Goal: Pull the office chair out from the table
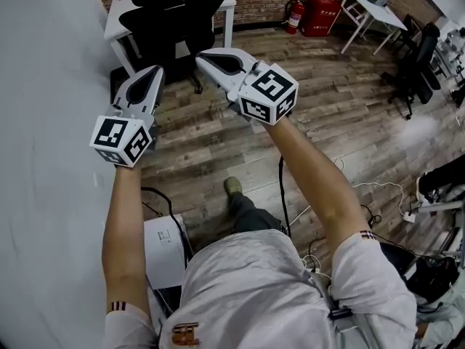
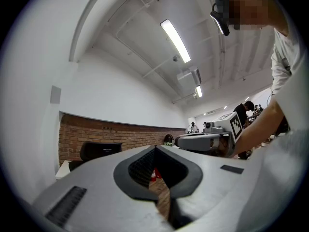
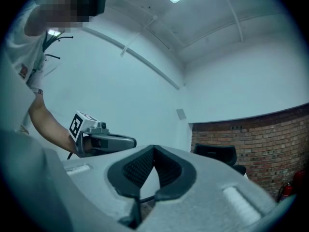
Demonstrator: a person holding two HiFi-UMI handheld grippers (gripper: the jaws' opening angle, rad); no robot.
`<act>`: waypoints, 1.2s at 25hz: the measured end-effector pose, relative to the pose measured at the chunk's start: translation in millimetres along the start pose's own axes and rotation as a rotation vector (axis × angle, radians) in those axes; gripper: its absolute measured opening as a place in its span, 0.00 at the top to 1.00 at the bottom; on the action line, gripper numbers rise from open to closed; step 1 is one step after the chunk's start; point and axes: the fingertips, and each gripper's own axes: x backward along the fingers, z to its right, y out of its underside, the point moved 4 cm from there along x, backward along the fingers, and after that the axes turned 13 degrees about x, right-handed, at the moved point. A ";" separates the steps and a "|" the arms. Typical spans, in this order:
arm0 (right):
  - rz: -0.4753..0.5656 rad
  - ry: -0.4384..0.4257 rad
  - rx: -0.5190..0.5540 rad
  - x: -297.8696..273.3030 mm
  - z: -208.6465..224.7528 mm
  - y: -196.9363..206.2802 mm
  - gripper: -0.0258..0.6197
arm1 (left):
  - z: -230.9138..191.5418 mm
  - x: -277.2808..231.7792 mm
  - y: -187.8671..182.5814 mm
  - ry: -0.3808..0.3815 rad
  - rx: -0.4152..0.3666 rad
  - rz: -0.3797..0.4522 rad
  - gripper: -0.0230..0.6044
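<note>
The black office chair [image 1: 174, 17] stands pushed in at the white table [image 1: 116, 17] against the brick wall, at the top of the head view. Both grippers are held out toward it, short of it and not touching it. My left gripper [image 1: 155, 72] is shut and holds nothing. My right gripper [image 1: 203, 57] is shut too, also with nothing in it, a little nearer the chair. In the left gripper view the chair's back [image 2: 99, 151] shows beyond the closed jaws [image 2: 155, 148]. The right gripper view shows the chair [image 3: 216, 154] to the right of its jaws [image 3: 153, 148].
A white wall [image 1: 43, 122] runs along the left. A white box [image 1: 166, 249] and cables [image 1: 363, 195] lie on the wooden floor near my feet. A red extinguisher [image 1: 293, 17], a red box [image 1: 321, 13], another white table [image 1: 370, 9] and a second black chair [image 1: 418, 64] stand at the right.
</note>
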 end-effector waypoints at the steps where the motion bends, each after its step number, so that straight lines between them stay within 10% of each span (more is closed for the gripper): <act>1: -0.001 -0.002 -0.001 -5.1 10.5 7.3 0.96 | -9.1 -7.9 1.7 -0.008 -0.002 -0.004 0.96; 16: 0.040 -0.098 0.026 -103.8 198.3 84.6 0.96 | -146.7 -178.8 -3.2 -0.128 -0.058 -0.024 0.96; 30: -0.031 -0.105 0.053 -191.4 280.1 144.9 0.96 | -268.3 -234.2 10.5 -0.176 -0.128 -0.134 0.96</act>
